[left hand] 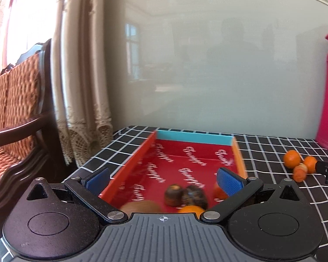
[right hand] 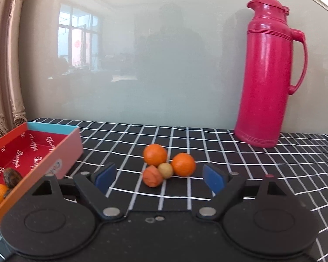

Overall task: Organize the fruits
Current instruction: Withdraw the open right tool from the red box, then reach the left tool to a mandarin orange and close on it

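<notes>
Fruits (right hand: 167,167): part boxed, four loose on the table (right hand: 229,152).
Several lie in the red box (left hand: 192,159), dark and orange ones; a small round cluster, three orange and one yellowish, waits at 12 o'clock of the right gripper (right hand: 157,175). Both it and the left gripper (left hand: 164,180) are spread, empty.

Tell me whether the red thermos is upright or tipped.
Upright: the red thermos stands on its base on the checked cloth, lid on top.
</notes>
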